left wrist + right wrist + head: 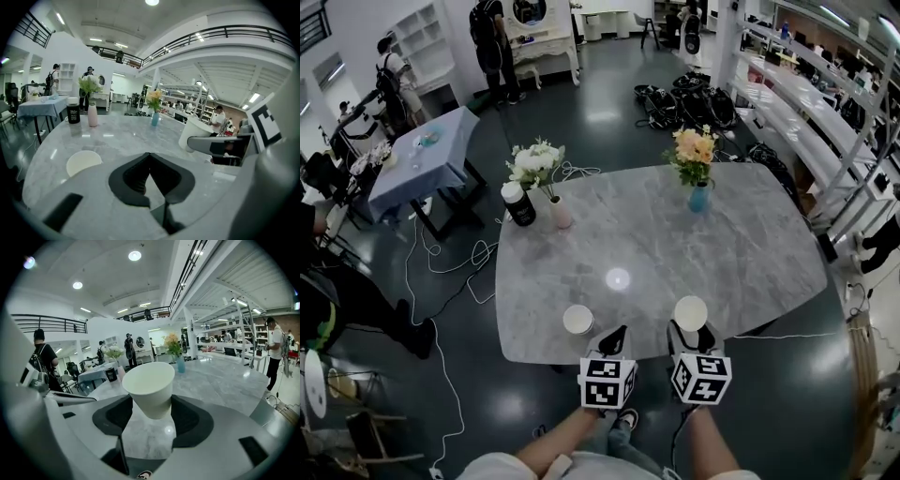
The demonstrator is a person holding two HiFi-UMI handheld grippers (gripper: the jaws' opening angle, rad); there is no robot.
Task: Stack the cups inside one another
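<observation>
Right gripper (151, 405) is clamped on a white paper cup (149, 379), jaws pressing its tapered wall low down, one each side. Rim faces up and tips a bit toward the camera. Cup looks lifted clear of the grey marble tabletop (220, 376), tho the head view can't confirm the base is off the surface, since the gripper body hides it. Head view puts the right gripper (692, 339) at the near table edge w/ its cup (691, 311) just ahead of the marker cube.

Left gripper (150, 157) has its jaws closed tip to tip w/ nothing btw them, i.e. empty. A second white paper cup (83, 162) stands upright on the table, mouth up, just left of those jaws and not touching them. In head view this second cup (578, 320) sits near the table's front edge, beside the left gripper (614, 340) and apart from the held cup.

Step in hand, as I read it: pick-up done, carry-over to come, nesting not yet started. Next move prob. needs the held cup brought leftward over the standing one, base centred over the open mouth and axis vertical, then lowered in and let go. Standing cup is light & could skid or tip if hit off-centre. The left gripper could steady it but would need to open first.
</observation>
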